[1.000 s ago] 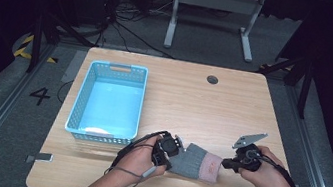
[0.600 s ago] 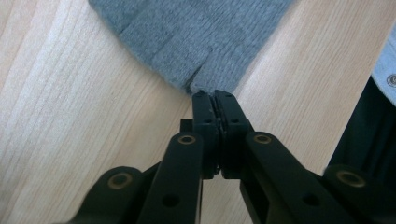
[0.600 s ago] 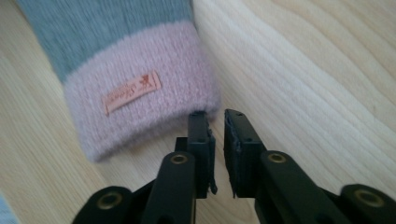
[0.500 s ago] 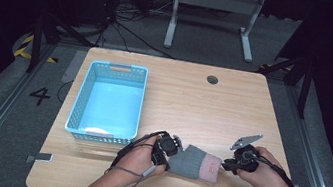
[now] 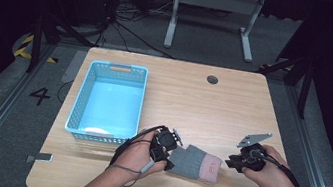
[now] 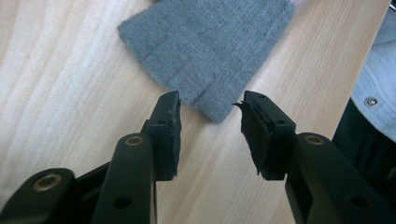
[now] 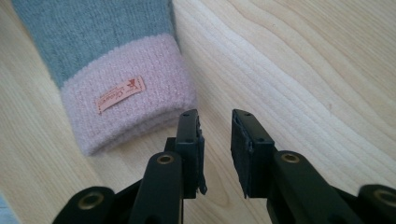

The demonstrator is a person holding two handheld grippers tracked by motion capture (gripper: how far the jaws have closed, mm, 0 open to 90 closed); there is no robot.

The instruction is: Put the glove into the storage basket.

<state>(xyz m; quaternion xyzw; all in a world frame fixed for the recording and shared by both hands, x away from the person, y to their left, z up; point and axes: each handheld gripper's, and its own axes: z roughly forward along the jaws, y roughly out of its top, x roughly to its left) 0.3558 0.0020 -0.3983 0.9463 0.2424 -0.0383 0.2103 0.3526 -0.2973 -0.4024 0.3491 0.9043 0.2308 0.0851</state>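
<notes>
On the wooden table (image 5: 233,109): one blue basket (image 5: 82,105), one grey-pink knit (image 5: 194,162), two grippers, left gripper (image 6: 210,114) and right gripper (image 7: 215,126), both spread.

A light wooden table (image 5: 233,109) carries a blue mesh basket (image 5: 82,104) along its left side. A folded grey knit piece with a pink cuff (image 5: 194,162) lies near the front edge, about midway. A round dark grommet hole (image 5: 212,79) sits near the far edge.
</notes>
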